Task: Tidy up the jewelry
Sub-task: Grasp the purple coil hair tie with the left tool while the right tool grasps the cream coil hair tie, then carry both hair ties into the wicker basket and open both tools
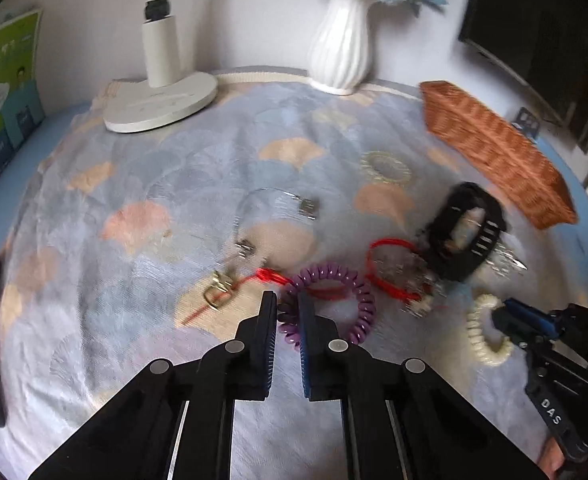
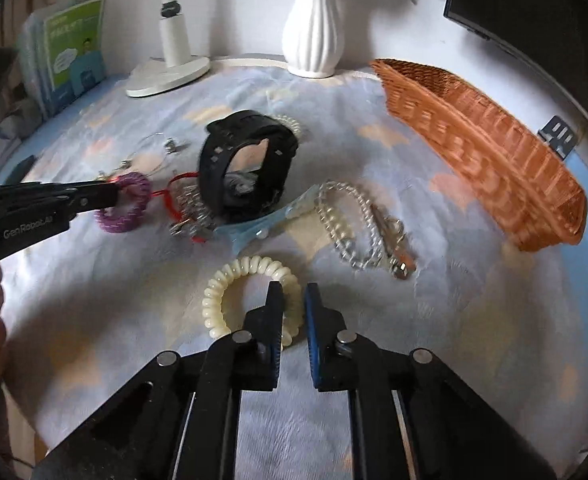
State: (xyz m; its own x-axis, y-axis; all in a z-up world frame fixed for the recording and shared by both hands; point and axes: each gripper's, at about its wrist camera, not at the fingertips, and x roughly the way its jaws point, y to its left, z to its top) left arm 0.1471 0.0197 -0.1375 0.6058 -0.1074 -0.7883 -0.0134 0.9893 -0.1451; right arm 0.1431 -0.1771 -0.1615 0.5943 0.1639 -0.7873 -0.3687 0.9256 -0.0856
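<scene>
While pinching one strand apiece, lift slowly and straight up. Nearest in the left wrist view: left gripper (image 1: 285, 305), jaws drawn nearly together on the near-left arc of the purple coil band (image 1: 364, 304), lying on the patterned cloth (image 1: 133, 340) that covers the tabletop. Nearest in the right wrist view: right gripper (image 2: 294, 300), jaws narrow and seemingly pressing the near-right arc of the cream coil band (image 2: 229, 280), flat on the same cloth.

Judged advice for the lift: keep the squeeze steady, since a springy coil can stretch and slip out. Watch the red cord (image 1: 390, 244) running under the purple band; probably snags and drags the little charms along unless raised gently. Carry each band clear of the black watch (image 2: 249, 160) before swinging toward the wicker basket (image 2: 494, 152), well apart at the far right and likely the place to drop them.

Shown only from the right: the basket's open inside, apparently bare; a clear bead chain (image 2: 350, 216); a pale blue clip (image 2: 253, 228) touching the watch; the left jaws side-on, clamped on purple coil. Shown better from the left: a thin wire bangle (image 1: 269, 200), a brass charm on the cord's end, a clear coil band (image 1: 386, 168) beyond. Farthest back, a lamp base (image 1: 161, 108) and white vase (image 2: 314, 40).
</scene>
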